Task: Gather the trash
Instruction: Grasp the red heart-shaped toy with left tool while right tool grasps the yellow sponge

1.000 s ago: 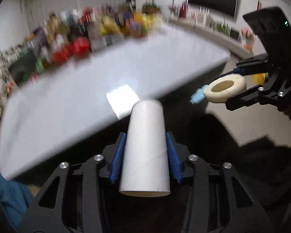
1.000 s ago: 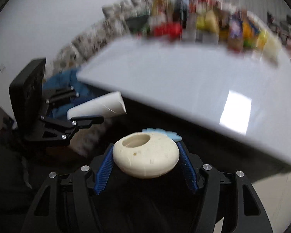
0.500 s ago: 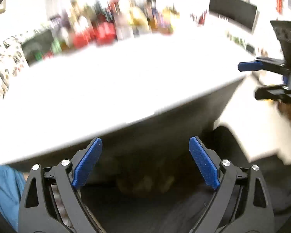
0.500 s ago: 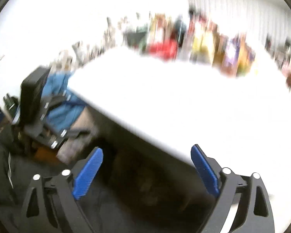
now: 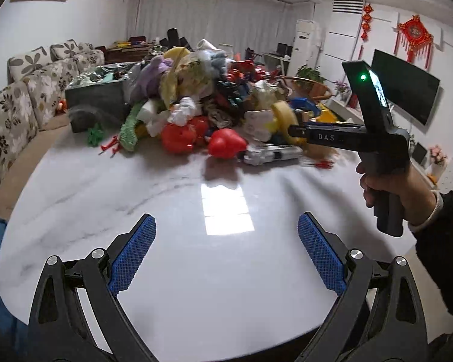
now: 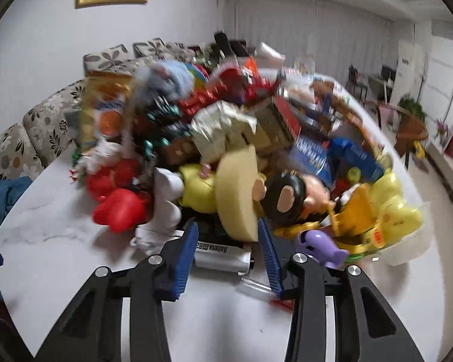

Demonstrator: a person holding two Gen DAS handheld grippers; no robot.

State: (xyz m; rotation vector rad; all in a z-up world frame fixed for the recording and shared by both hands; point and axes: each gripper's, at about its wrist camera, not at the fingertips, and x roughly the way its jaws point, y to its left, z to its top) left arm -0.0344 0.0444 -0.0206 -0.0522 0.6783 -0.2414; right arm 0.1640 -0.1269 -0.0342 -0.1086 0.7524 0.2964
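In the left wrist view, the left gripper [image 5: 226,250] sits at the bottom of the frame, jaws spread wide with nothing between them, poised above the bare near part of the white table [image 5: 196,286]. It looks parked there, clear of the work, while the other tool reaches in. The heap of trash [image 5: 208,105] fills the middle of the frame at the table's far side. At right, a hand [image 5: 395,187] grips an upright handle, pushing the right gripper [image 5: 296,129] level into the heap's near edge.

In the right wrist view, the right gripper's jaws have just been closing. They stand at a middling width at lower centre, flanking a pale yellow disc [image 6: 237,193] that stands on edge; through the blur, I cannot tell whether the pads [image 6: 184,259] touch it. The disc seems the chosen piece, being foremost in the heap.
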